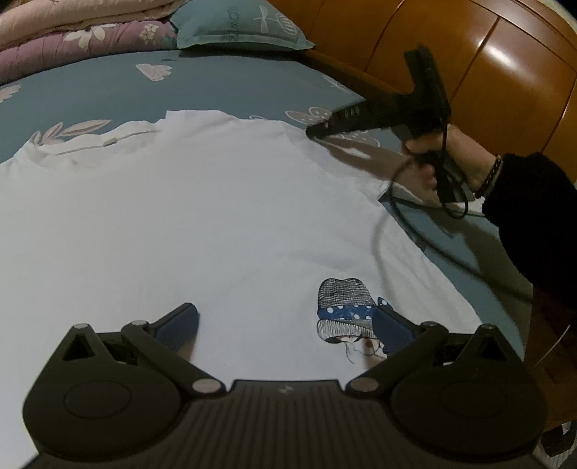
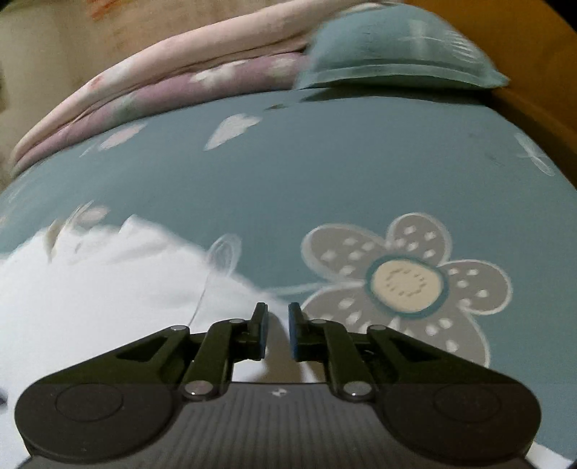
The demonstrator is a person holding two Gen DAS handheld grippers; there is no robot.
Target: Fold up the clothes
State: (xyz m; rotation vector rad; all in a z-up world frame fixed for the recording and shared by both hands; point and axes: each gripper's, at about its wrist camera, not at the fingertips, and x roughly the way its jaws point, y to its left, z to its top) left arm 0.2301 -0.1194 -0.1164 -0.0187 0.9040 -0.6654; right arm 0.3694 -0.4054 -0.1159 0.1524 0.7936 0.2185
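- On the bed, a white T-shirt (image 1: 202, 202) lies spread flat over the teal flowered sheet (image 1: 223, 83), its printed side up, with a small drawing of a hatted figure (image 1: 346, 310) near the lower right.
- No fold shows in the shirt's body: it lies open in a single spread, with its far edge a little rumpled.
- Near the shirt's far right edge, the right gripper (image 1: 317, 131) is held by a hand (image 1: 436, 158) in a dark sleeve (image 1: 533, 209); a cable (image 1: 393, 216) trails from it across the cloth.
- From its own camera, the right gripper (image 2: 277, 324) has its jaws drawn narrow with a slim gap; the shirt's edge lies under and just behind the tips, but nothing is visibly pinched between the pads.
- Over the near part of the shirt, the left gripper (image 1: 288, 324) stands with its jaws wide apart and nothing between them.
- Behind the shirt, a pillow (image 1: 238, 25) and stacked quilts (image 1: 72, 32) sit at the head of the bed, well apart from it, by the wooden headboard (image 1: 487, 72).
- My judgement: the task is at its start. The shirt is laid out, which is the only step done; taking an edge, folding the sides in and doubling the body are all still left.
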